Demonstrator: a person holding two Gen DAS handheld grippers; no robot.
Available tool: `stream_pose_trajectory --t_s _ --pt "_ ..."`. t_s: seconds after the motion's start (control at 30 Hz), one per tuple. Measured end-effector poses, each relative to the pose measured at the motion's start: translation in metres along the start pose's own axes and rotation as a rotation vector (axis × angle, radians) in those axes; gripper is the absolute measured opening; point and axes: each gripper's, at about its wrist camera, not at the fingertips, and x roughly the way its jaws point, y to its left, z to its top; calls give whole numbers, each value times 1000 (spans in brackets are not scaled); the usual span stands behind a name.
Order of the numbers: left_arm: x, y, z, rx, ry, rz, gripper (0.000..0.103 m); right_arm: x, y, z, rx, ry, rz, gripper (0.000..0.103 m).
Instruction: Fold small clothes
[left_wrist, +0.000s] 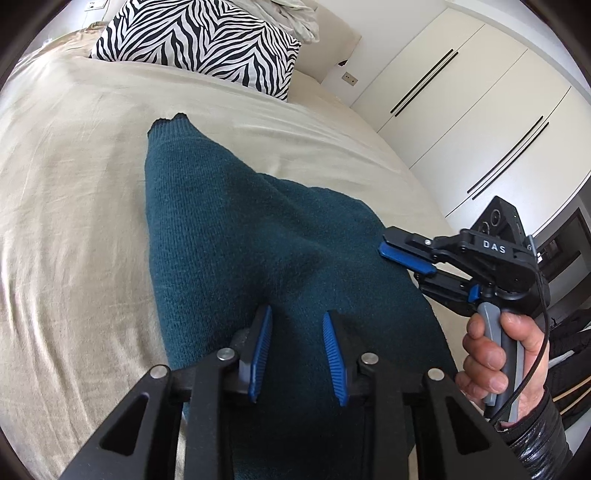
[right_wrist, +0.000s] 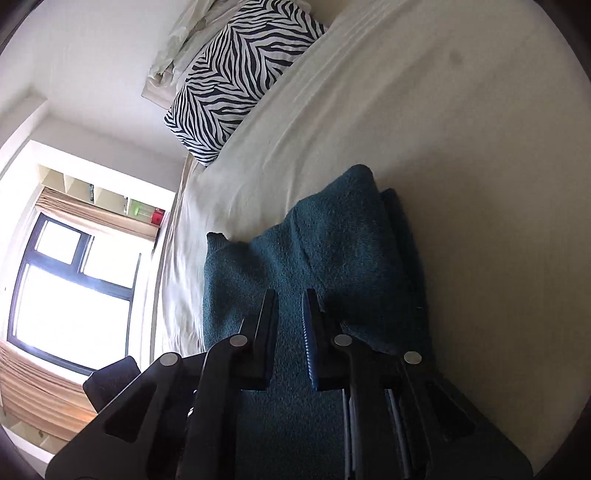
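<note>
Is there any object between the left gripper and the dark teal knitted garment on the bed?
Nothing visible stands between them. The left gripper is right over the dark teal knitted garment on the beige bedsheet, fabric showing between its blue pads. The zebra-striped pillow lies far behind.

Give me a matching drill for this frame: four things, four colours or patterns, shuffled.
Things:
1. sweater
2. pillow
3. bedsheet
4. pads

Descriptions:
A. zebra stripes
B. bright blue
C. dark teal knit
D. beige

Pairs: 1-C, 2-A, 3-D, 4-B
</note>
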Motion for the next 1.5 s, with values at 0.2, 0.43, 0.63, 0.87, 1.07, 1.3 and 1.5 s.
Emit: stream_pose_trajectory --t_s 0.2,0.43,0.63,0.87,1.07,1.3,1.5 --pt "-46 -20 -18 28 -66 68 38 -53 2 -48 -22 -20 136 58" --pt "-37 -34 -54 124 -38 161 41 -48 -52 -80 68 13 115 46" --pt "-55 -39 -55 116 -62 174 53 -79 -19 -95 -37 -20 119 61" --pt "-61 -26 -72 72 -59 160 63 -86 -30 -105 -36 -24 15 66" --pt "-67 24 -53 -109 -57 125 77 -92 -31 -72 -44 -4 -79 67" --pt "-38 47 -28 -196 20 43 78 -31 -42 -33 3 91 -133 67" --pt "-10 37 -8 -182 72 41 63 6 -27 -10 -42 141 -167 59"
